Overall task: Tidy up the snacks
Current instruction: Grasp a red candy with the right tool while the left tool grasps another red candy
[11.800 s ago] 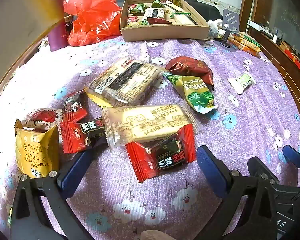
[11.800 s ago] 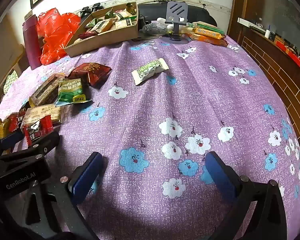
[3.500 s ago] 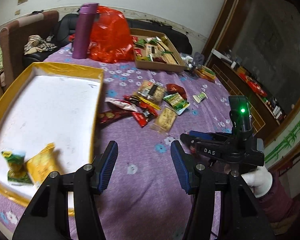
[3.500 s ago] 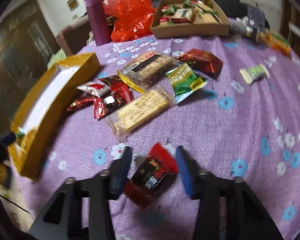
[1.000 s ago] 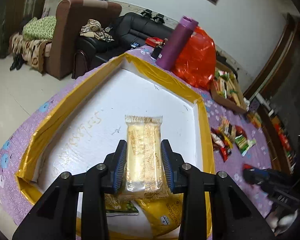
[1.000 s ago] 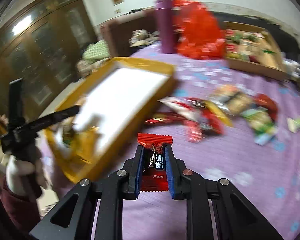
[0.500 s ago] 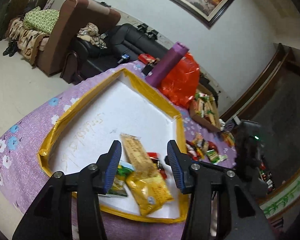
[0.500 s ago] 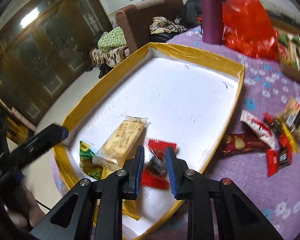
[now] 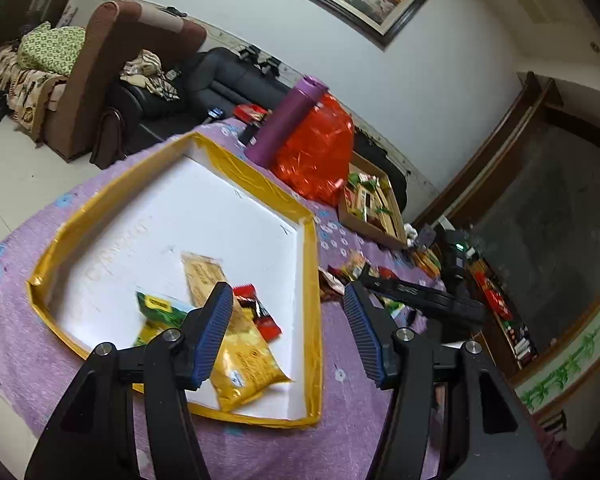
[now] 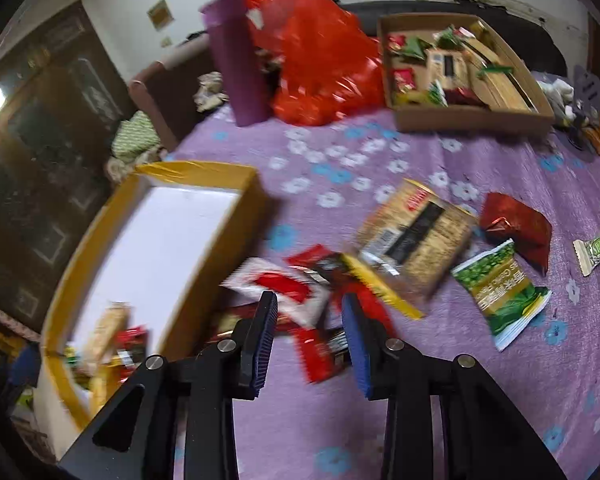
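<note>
No legible writing, green packet (image 10: 500, 288)

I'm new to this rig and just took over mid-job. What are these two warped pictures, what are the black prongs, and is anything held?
Each picture comes from a fisheye camera on a hand-held gripper, looking along its two blue-padded fingers. The left gripper is open and empty above the yellow-rimmed tray, which holds a few snack packets. The right gripper is also open and empty, over the loose snacks on the purple tablecloth. Behind stand a cardboard box of snacks, a red bag and a purple bottle.
</note>
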Demonstrator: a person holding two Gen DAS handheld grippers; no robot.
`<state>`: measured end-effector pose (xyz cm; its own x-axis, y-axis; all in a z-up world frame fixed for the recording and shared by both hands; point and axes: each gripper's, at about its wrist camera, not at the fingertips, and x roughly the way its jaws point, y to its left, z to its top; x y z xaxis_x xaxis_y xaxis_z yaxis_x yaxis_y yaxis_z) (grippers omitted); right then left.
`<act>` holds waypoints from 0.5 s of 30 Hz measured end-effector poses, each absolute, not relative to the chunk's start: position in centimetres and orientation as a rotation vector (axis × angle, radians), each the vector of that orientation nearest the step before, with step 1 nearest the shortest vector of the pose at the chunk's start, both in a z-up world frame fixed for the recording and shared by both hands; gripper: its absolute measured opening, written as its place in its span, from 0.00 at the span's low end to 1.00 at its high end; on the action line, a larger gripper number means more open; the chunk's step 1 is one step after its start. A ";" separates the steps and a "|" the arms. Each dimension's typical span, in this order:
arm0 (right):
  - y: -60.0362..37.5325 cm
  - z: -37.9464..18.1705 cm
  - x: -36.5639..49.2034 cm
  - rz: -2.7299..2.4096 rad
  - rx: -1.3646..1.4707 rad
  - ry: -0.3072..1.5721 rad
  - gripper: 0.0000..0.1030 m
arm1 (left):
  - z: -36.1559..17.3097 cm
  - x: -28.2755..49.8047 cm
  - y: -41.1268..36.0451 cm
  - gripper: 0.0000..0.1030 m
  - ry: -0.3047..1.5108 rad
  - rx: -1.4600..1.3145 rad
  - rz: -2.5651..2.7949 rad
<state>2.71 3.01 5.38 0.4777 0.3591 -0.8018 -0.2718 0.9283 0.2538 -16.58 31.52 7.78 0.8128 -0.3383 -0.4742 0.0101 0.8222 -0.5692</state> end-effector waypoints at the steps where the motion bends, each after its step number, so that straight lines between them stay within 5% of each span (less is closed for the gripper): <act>1: 3.1 5.1 3.3 0.360 0.073 0.997 0.36 | 7.8 -16.6 31.2 0.55 0.605 -0.576 -0.200; 8: 3.0 3.6 5.9 0.306 -0.008 0.957 0.54 | 8.0 -16.6 29.6 0.55 0.628 -0.545 -0.225; 14: 6.1 3.3 6.3 0.368 -0.133 0.930 0.57 | 8.1 -16.0 27.0 0.55 0.662 -0.508 -0.265; 15: 6.6 3.1 6.3 0.356 -0.175 0.920 0.51 | 8.2 -16.1 26.6 0.55 0.666 -0.497 -0.270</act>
<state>6.27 6.62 3.15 0.5530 0.2249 -0.8022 -0.3733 0.9277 0.0028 -16.05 26.61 8.20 0.7580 -0.3921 -0.5212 0.0821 0.8501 -0.5202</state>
